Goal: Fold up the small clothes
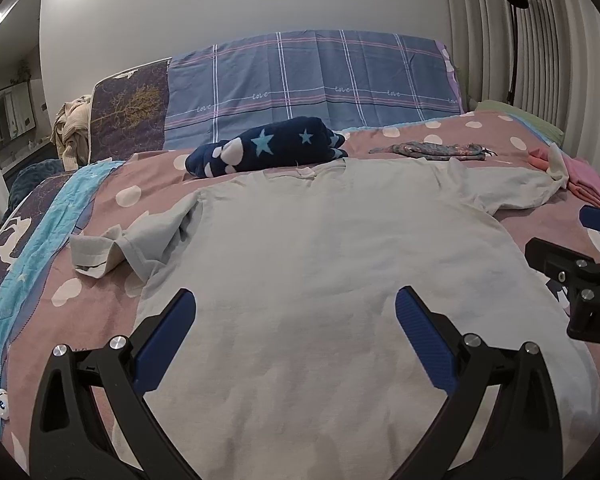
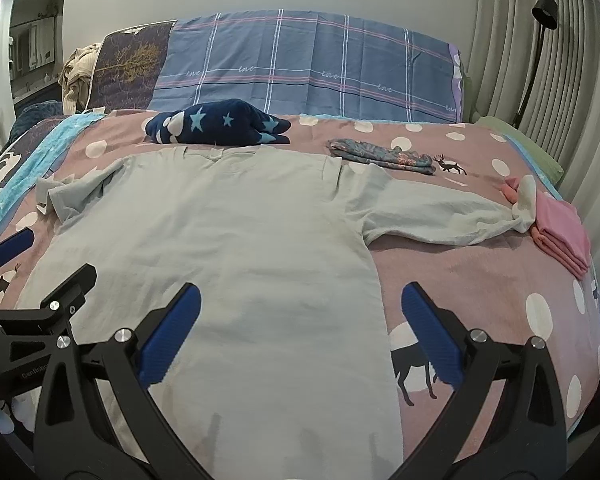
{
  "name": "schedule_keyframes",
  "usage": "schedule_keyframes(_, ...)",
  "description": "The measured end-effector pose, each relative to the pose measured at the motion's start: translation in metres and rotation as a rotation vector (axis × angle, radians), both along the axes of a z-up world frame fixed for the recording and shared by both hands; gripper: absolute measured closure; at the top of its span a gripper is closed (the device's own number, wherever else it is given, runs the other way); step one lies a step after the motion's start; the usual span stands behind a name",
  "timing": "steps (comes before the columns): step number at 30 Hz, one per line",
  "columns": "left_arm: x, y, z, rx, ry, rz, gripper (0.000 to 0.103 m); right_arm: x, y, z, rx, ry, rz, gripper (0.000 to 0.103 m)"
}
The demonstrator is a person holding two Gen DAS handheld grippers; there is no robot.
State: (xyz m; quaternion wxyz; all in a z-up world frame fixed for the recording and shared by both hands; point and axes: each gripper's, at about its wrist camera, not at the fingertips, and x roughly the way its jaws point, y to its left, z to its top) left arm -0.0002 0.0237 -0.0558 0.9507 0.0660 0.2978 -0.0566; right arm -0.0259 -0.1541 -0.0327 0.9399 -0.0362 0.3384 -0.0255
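1. Left claw (image 1: 296, 312) is hanging released, jaws wide, above the lower body of the pale grey shirt (image 1: 300, 248); nothing gripped.
2. Shirt is lying face-down-flat on the bed (image 1: 100, 280), collar toward 12 o'clock. The left sleeve (image 1: 140, 240) is bunching at 9 o'clock; the right sleeve (image 2: 440, 212) is stretching out toward 3 o'clock, its cuff touching the pink folded pile (image 2: 560, 232).
3. Fabric is looking light, limp and thin, likely sagging and creasing when lifted; not fragile. Best pinching at hem corners or sleeve ends, a single layer edge.
4. Right claw (image 2: 300, 320) is also hovering released, straddling the shirt's right side edge.
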Motion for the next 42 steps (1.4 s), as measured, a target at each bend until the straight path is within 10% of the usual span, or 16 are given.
schedule_keyframes(17,0.005,0.031,-0.001,0.007,-0.006,0.036,0.003,0.005,0.021,0.000,-0.037,-0.008,0.023,0.002)
schedule_keyframes(34,0.041,0.109,-0.002,-0.069,0.069,0.143,0.033,0.025,0.031,-0.001,-0.072,-0.040,0.040,0.008)
schedule_keyframes(42,0.088,0.165,0.015,0.039,0.023,0.269,0.035,0.039,0.032,-0.005,-0.079,-0.015,0.033,0.009)
